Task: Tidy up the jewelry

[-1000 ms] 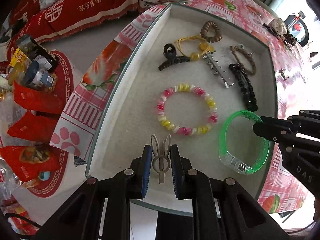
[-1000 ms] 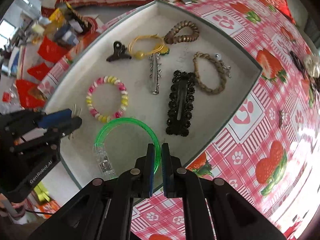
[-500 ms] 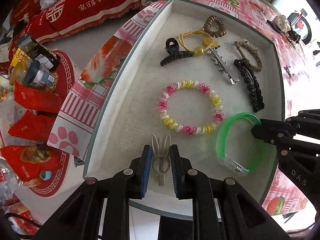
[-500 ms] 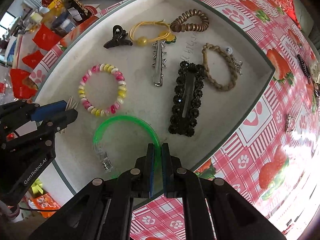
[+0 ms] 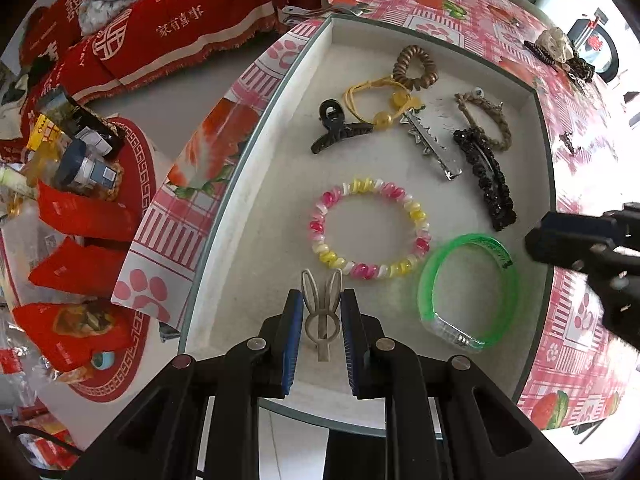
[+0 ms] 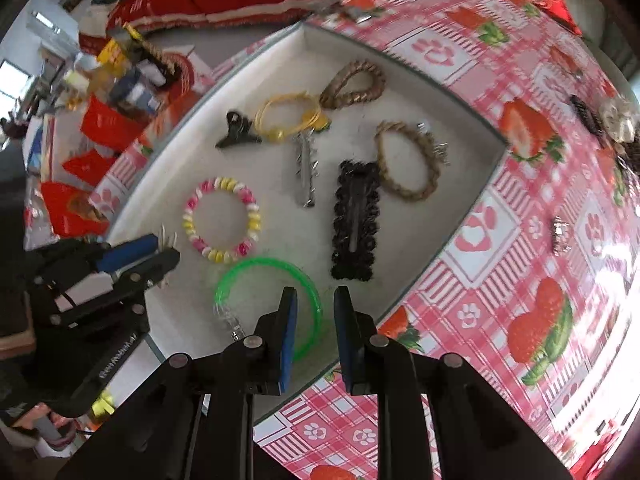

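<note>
Above the white tray (image 5: pixel 280 184), the left gripper (image 5: pixel 320 320) pointed straight down, clamping a rabbit-eared clip (image 5: pixel 321 312); the right gripper (image 6: pixel 316 322), jaws opening, stood clear of the green bangle (image 6: pixel 266 264) lying inside.

Strawberry-print pink tablecloth (image 6: pixel 532 216) — red embroidered cloth (image 5: pixel 168 28) beyond, daylight glaring at right.
</note>
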Motion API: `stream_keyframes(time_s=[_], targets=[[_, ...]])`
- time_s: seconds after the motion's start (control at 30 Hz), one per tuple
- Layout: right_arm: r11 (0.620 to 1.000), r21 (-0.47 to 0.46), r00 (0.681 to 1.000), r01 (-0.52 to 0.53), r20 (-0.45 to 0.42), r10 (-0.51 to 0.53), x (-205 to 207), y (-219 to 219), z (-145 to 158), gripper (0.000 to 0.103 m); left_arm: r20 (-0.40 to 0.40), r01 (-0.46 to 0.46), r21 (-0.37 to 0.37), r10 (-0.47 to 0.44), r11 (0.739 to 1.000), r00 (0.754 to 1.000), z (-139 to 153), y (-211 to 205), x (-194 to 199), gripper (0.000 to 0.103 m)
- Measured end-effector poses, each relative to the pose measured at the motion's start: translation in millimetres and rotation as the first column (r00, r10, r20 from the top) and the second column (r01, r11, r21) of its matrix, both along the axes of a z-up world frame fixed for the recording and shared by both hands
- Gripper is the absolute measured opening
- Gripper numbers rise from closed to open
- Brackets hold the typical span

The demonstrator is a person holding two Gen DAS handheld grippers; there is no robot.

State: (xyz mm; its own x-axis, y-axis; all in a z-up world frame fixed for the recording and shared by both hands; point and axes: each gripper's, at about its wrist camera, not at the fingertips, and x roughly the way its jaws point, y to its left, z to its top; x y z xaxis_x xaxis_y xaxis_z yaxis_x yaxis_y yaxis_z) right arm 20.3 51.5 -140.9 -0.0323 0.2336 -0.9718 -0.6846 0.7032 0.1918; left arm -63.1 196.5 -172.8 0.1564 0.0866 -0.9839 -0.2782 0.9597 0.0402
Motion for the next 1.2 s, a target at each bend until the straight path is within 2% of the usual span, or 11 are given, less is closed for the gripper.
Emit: stream_keyframes(time_s=[0.27, 0.3, 0.33, 0.37, 0.4, 0.47, 0.83, 0.9, 0.97, 1.1, 1.2], targets=[[0.995, 0.008, 0.995, 0.096, -0.010, -0.096, 3.6, -19.2, 17.0, 0.021, -0.006, 0.019, 0.009, -0.019, 1.000, 1.000, 5.2, -5.5, 0.4, 0.026], [0.995, 0.007, 0.995, 0.103, -0.011, -0.103, 3.9, -21.5, 18.3, 0.021, -0.007, 0.023, 0.012, -0.023, 1.000, 1.000, 5.2, -5.4, 0.6, 0.032], [0.994, 0.005, 0.994, 0.112, -0.013, -0.112, 4.1, -24.4, 19.6, 0.021, -0.007, 0.025, 0.013, -0.025, 1.000, 1.000, 6.0, -5.5, 0.9, 0.070], [0.993, 0.003, 0.993, 0.116, -0.013, -0.116, 3.8, -26.9, 20.4, 0.021, 0.005, 0.015, 0.027, -0.015, 1.000, 1.000, 9.7, -5.2, 0.4, 0.090], [0.993, -0.002, 0.992, 0.122, -0.013, -0.122, 3.7, -29.6, 21.2, 0.021, 0.029, 0.004, 0.047, -0.005, 0.999, 1.000, 14.7, -4.7, -0.8, 0.102], [0.991, -0.006, 0.991, 0.135, -0.018, -0.135, 2.8, -34.1, 21.8, 0.021, 0.066, 0.010, 0.059, -0.014, 0.998, 0.998, 24.8, -6.2, -0.8, 0.102], [0.984, -0.026, 0.983, 0.177, -0.045, -0.178, -3.8, -44.9, 26.0, 0.021, 0.040, 0.050, 0.017, -0.051, 0.999, 0.998, 32.0, -13.3, -3.9, 0.103], [0.982, -0.033, 0.982, 0.183, -0.049, -0.185, -5.3, -46.2, 25.3, 0.024, 0.028, 0.053, 0.010, -0.054, 0.999, 0.998, 34.1, -17.4, -7.1, 0.103], [0.981, -0.036, 0.979, 0.191, -0.058, -0.193, -7.0, -47.7, 25.4, 0.034, 0.017, 0.051, 0.008, -0.051, 0.999, 0.999, 36.2, -20.3, -10.2, 0.103], [0.981, -0.040, 0.979, 0.191, -0.058, -0.193, -11.3, -48.8, 30.5, 0.035, 0.032, 0.043, 0.041, -0.044, 0.998, 0.999, 46.8, -23.6, -15.9, 0.103], [0.981, -0.039, 0.980, 0.188, -0.054, -0.190, -13.9, -48.5, 36.1, 0.045, 0.030, 0.029, 0.022, -0.029, 0.999, 0.999, 56.3, -22.0, -18.1, 0.103]])
